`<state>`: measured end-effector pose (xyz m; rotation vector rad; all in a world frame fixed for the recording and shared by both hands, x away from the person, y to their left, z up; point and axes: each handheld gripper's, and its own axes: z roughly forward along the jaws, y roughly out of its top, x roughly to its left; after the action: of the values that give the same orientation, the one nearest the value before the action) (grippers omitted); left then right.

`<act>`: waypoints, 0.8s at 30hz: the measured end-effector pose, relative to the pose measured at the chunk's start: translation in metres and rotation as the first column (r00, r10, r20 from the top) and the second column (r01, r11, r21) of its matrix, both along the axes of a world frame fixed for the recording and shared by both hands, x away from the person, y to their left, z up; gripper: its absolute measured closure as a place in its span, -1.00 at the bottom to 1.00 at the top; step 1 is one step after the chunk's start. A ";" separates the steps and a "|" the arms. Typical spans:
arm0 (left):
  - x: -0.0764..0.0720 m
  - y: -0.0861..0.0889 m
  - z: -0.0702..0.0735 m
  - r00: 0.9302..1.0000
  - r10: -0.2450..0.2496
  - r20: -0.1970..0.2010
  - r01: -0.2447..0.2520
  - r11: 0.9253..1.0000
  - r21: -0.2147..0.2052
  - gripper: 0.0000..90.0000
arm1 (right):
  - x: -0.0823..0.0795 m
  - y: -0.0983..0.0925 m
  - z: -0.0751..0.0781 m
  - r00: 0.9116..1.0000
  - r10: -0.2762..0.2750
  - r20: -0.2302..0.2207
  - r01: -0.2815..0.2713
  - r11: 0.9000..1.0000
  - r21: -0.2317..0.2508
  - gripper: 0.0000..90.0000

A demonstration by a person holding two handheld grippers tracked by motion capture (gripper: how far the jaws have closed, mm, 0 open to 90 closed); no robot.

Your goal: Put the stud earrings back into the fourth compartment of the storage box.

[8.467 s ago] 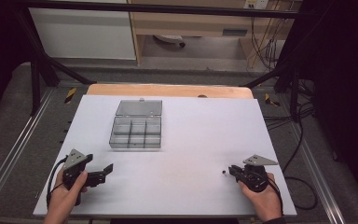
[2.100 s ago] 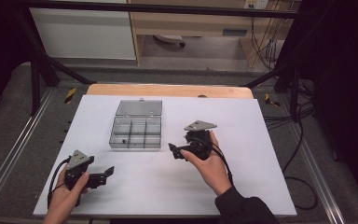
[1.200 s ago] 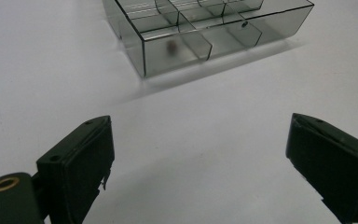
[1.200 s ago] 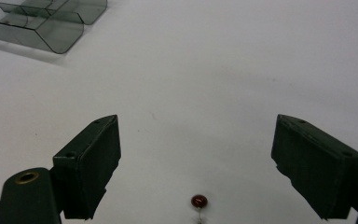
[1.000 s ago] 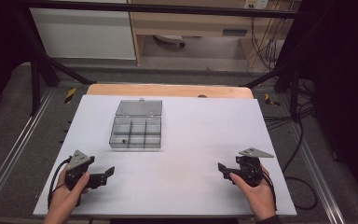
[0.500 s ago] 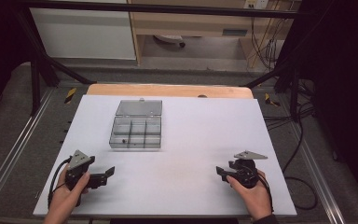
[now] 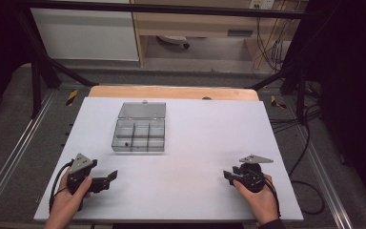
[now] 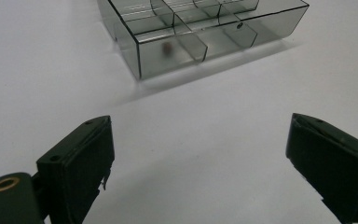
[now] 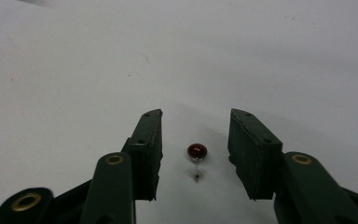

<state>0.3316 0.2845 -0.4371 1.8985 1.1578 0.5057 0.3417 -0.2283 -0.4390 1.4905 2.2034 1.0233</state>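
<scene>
A small dark red bead (image 9: 197, 150) with a thin wire tail lies on the white table, between the jaws of my right gripper (image 9: 196, 128). These jaws have just been closing and stand a little off the bead on both sides, not touching it. In the high view the right gripper (image 7: 228, 177) rests at the table's front right, pointing left. My left gripper (image 7: 108, 178) sits at the front left, wide open with nothing in it (image 8: 198, 158). A clear compartment box (image 7: 138, 149) stands ahead of it, with one small dark piece (image 8: 168, 46) in a near compartment.
The box's lid (image 7: 142, 110) lies open behind it. A wooden strip (image 7: 171, 92) runs along the far edge of the white table (image 7: 205, 138). Black frame bars and cables flank both sides.
About two seconds ago my right gripper was beside the box; it came back to the front right and has since edged slightly left. The left gripper has kept still.
</scene>
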 end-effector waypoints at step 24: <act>0.000 0.000 0.000 1.000 0.000 -0.002 0.000 1.000 0.002 -0.82 | -0.001 0.000 -0.007 1.000 0.031 0.000 -0.031 0.999 -0.025 0.77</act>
<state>0.3314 0.2842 -0.4372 1.9012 1.1583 0.5054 0.3408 -0.2279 -0.4461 1.4501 2.2370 1.0015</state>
